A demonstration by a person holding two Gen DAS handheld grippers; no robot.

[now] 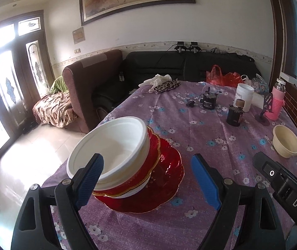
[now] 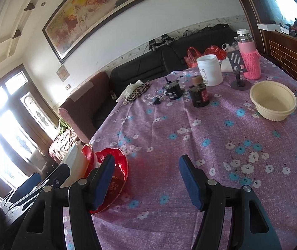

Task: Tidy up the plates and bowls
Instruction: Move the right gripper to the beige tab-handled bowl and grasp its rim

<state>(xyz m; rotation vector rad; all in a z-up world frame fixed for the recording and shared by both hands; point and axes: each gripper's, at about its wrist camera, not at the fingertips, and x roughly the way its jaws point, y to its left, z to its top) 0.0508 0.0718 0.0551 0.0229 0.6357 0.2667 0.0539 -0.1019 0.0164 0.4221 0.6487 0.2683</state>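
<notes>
A stack stands near the table's left edge: a red glass plate (image 1: 165,187) at the bottom, a red bowl (image 1: 146,166) above it, and a white bowl (image 1: 111,145) tilted on top. My left gripper (image 1: 148,179) is open just in front of the stack, its left fingertip by the white bowl's rim. A cream bowl (image 1: 286,141) sits alone at the right. In the right wrist view the red plate (image 2: 119,166) is at the lower left and the cream bowl (image 2: 273,102) at the upper right. My right gripper (image 2: 146,183) is open and empty above the cloth.
The table (image 2: 190,135) has a purple flowered cloth. At its far side stand a white jar (image 2: 210,69), a dark bottle (image 2: 199,94), a black device (image 2: 172,89), a pink bottle (image 2: 249,58) and a phone stand (image 2: 239,70). Sofas (image 1: 169,66) lie beyond.
</notes>
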